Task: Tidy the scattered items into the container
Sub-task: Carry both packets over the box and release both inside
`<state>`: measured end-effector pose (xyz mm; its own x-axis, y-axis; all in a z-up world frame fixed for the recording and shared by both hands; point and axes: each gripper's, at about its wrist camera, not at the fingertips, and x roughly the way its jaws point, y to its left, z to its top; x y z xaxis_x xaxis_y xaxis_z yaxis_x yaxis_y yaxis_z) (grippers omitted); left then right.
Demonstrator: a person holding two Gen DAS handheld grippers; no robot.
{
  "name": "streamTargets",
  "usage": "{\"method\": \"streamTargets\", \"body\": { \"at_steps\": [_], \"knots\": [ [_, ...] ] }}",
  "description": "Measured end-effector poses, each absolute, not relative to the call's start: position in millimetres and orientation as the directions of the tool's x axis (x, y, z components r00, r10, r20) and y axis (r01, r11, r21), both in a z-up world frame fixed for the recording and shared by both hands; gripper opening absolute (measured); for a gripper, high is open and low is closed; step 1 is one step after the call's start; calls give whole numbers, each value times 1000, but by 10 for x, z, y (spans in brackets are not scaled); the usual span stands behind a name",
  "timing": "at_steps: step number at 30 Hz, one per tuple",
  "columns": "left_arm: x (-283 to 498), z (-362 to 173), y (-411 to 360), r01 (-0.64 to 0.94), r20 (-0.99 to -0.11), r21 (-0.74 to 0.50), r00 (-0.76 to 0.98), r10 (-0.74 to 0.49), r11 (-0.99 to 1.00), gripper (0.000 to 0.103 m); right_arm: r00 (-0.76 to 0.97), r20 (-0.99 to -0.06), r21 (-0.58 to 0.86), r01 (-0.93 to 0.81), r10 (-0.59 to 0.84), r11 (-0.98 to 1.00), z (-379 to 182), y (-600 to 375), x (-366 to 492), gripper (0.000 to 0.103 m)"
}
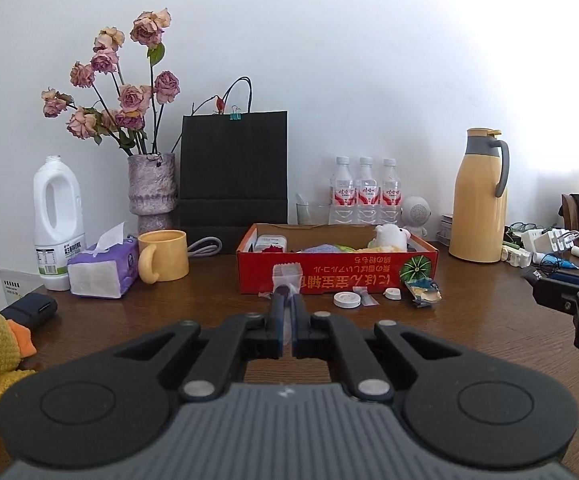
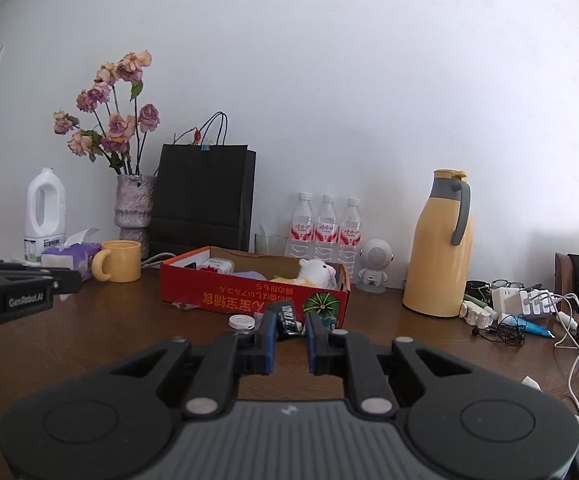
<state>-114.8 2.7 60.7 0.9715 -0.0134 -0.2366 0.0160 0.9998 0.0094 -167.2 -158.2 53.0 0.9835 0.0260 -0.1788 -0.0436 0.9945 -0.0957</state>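
**Both hands loaded, red box ahead**

Closest to my left lens, my left hand-held gripper (image 1: 288, 294) is pinched tight on a small clear plastic packet (image 1: 287, 276). That packet stands upright above the fingertips, its long axis running up and down, its top edge level against the front wall of the red cardboard box (image 1: 329, 270) behind it.

My right hand-held gripper (image 2: 290, 322) is clamped on a small dark packet with white lettering (image 2: 287, 318). It sits tilted between the blue pads, lettering running top to bottom, so its long axis is roughly upright and leaning a little.

That box rests on the brown wooden surface (image 1: 169, 312), open side up, long side facing me, its print upside down. Inside I see a white plush toy (image 1: 391, 235) toward the right end and a small white box (image 1: 271, 242) at the left end.

Just in front of the box, loose on the surface, lie a round white cap (image 1: 346, 300), a smaller white cap (image 1: 391, 293) and a torn wrapper (image 1: 423, 292).

Left of the box stand a yellow mug (image 1: 164, 255) and a purple tissue pack (image 1: 103, 270); to the right stands a yellow thermos jug (image 1: 479, 196).
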Motion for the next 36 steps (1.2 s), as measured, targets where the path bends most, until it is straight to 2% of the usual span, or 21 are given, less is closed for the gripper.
{"method": "streamTargets", "body": {
  "at_steps": [6, 11, 17, 22, 25, 29, 32, 36],
  "knots": [
    [-1117, 670, 73, 1, -213, -4, 977, -2, 1000, 4, 987, -159, -83, -40, 26, 996, 593, -1587, -1608, 14],
    [-787, 790, 52, 31, -215, -5, 976, -32, 999, 4, 986, -163, -74, -39, 27, 997, 679, -1642, -1269, 14],
    [104, 1172, -21, 68, -134, 2, 989, -67, 998, 4, 992, -119, -38, -41, 36, 998, 1029, -1753, -384, 14],
    [1115, 1623, -80, 93, -108, -20, 990, -95, 995, 4, 993, -93, -9, -78, 76, 997, 1473, -1767, 607, 14],
    [1790, 1893, -143, 135, -185, -25, 973, -138, 990, 4, 981, -165, -23, -106, 101, 994, 1713, -1768, 1225, 14],
    [2823, 2065, -352, 212, -418, 14, 889, -187, 977, 4, 918, -368, 10, -155, 148, 988, 1918, -1876, 2209, 14],
    [3571, 1951, -437, 230, -614, -39, 762, -205, 972, 4, 820, -552, 17, -168, 150, 986, 1890, -1941, 2970, 14],
    [4277, 1522, -437, 169, -775, -83, 608, -170, 982, 4, 629, -764, 45, -173, 145, 984, 1581, -1930, 3761, 14]
  ]
}}
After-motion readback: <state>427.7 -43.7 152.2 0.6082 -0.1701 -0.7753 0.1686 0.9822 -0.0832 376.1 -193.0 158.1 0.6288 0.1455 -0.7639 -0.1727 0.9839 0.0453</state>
